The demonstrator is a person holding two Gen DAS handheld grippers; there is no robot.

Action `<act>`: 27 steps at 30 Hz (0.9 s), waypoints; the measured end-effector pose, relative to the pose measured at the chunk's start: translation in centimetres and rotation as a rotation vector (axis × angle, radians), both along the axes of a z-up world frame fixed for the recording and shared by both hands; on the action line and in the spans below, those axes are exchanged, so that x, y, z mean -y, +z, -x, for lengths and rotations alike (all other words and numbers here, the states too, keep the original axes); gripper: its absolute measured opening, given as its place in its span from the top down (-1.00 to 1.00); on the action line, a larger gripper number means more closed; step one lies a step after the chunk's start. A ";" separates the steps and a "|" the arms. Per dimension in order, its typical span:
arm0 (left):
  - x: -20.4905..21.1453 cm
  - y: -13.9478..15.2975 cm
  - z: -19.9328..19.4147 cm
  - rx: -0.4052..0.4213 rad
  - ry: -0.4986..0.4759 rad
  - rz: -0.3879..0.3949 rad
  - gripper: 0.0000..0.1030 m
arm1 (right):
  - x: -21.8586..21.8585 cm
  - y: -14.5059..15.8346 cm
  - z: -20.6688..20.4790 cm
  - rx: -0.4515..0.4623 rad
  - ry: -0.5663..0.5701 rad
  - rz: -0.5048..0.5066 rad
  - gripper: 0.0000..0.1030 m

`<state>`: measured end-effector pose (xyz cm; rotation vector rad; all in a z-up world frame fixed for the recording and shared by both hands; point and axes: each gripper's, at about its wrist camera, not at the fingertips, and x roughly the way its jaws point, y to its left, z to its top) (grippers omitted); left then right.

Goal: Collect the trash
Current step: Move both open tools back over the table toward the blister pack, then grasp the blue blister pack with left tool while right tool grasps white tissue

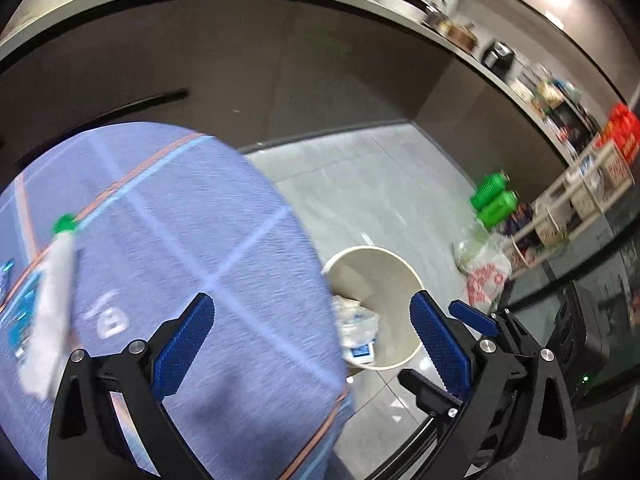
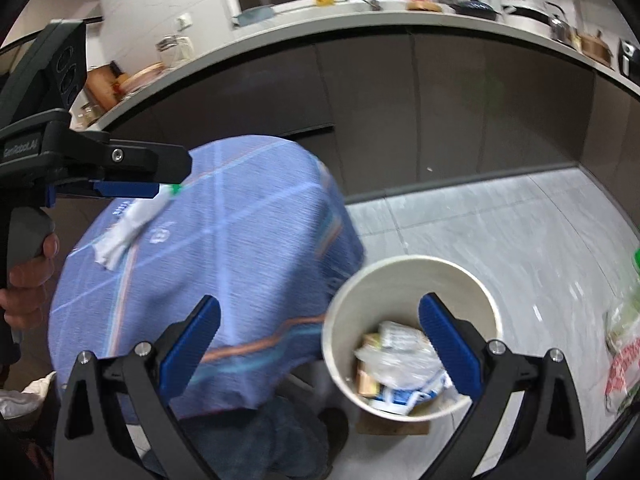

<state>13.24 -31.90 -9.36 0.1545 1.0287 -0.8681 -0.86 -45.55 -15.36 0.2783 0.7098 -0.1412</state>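
Observation:
A white squeezed tube with a green cap (image 1: 50, 304) lies on the blue tablecloth (image 1: 192, 264) at the left; it also shows in the right wrist view (image 2: 128, 224). My left gripper (image 1: 312, 348) is open and empty above the cloth's right edge. In the right wrist view the left gripper (image 2: 132, 184) hangs just above the tube's cap end. My right gripper (image 2: 320, 344) is open and empty above the white trash bin (image 2: 412, 276), which holds wrappers and cartons (image 2: 400, 364). The bin (image 1: 384, 264) stands on the floor beside the table.
Two green bottles (image 1: 494, 200) and a plastic bag (image 1: 484, 276) lie on the grey tiled floor by a white rack (image 1: 580, 196). A dark cabinet with a cluttered countertop (image 2: 360, 12) curves behind the table. The bag also shows at the right (image 2: 624, 344).

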 end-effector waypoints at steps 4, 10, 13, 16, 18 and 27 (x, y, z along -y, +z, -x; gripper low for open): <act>-5.0 1.3 -0.8 0.024 0.090 -0.002 -0.84 | -3.3 1.7 -1.7 0.014 0.063 0.008 -0.94; -13.5 2.2 -2.6 0.045 0.213 0.007 -0.84 | -8.2 3.7 -5.0 0.045 0.157 -0.004 -0.93; -17.9 2.2 -3.3 0.042 0.283 0.013 -0.84 | -10.3 4.3 -6.8 0.054 0.207 -0.022 -0.92; -22.2 1.9 -4.3 0.027 0.364 0.025 -0.83 | -12.4 4.7 -8.8 0.047 0.269 -0.043 -0.79; -24.7 1.7 -4.9 0.017 0.407 0.033 -0.83 | -13.7 4.9 -10.2 0.044 0.307 -0.050 -0.71; -30.6 -0.4 -6.2 -0.049 0.454 0.045 -0.44 | -19.9 5.3 -17.5 0.007 0.466 -0.050 -0.04</act>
